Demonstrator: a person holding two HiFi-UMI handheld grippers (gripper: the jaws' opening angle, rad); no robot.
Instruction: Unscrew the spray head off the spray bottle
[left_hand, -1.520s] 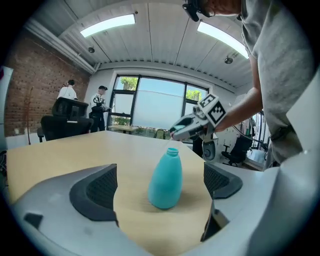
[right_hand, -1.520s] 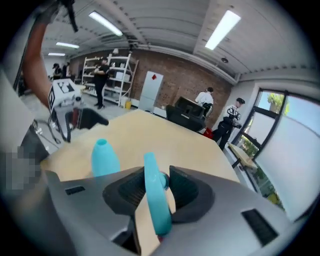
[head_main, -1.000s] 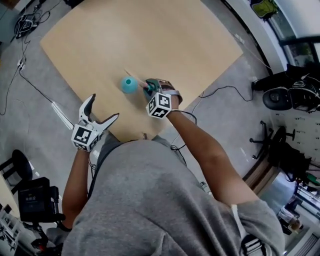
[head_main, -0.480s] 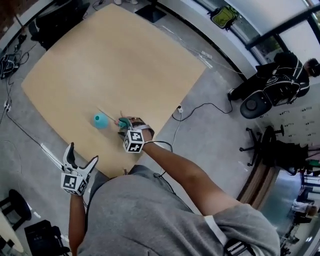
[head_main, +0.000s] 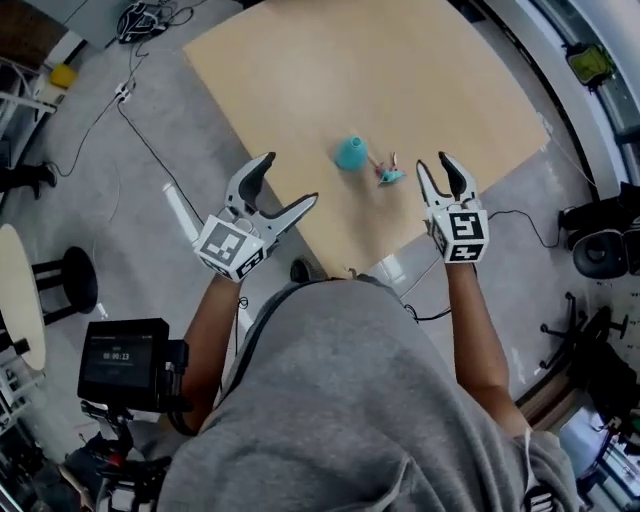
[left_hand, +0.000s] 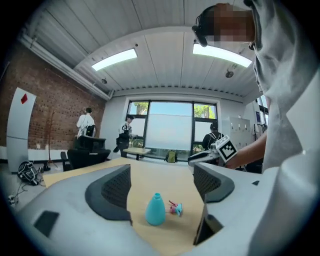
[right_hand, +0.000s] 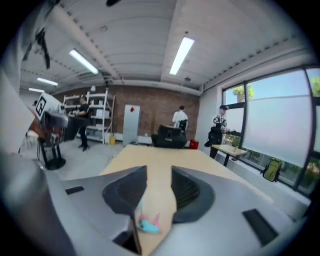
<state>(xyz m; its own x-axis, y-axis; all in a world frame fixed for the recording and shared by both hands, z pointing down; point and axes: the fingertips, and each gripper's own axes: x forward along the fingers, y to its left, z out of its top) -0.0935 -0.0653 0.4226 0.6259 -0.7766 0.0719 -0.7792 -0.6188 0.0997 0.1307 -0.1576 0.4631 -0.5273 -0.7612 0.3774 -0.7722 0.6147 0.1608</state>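
Teal bottle upright on wooden table, toward near edge. Spray head off, lying on its side just beside bottle, on bottle's right.

Left gripper held left of bottle, clear of both pieces. Fingers wide, have just been closing a little, nothing between them.

Right gripper just right of spray head, not touching it. Fingers at narrower gap, have just been closing, nothing between them either.

Grey concrete floor around table, black cable trailing across it.
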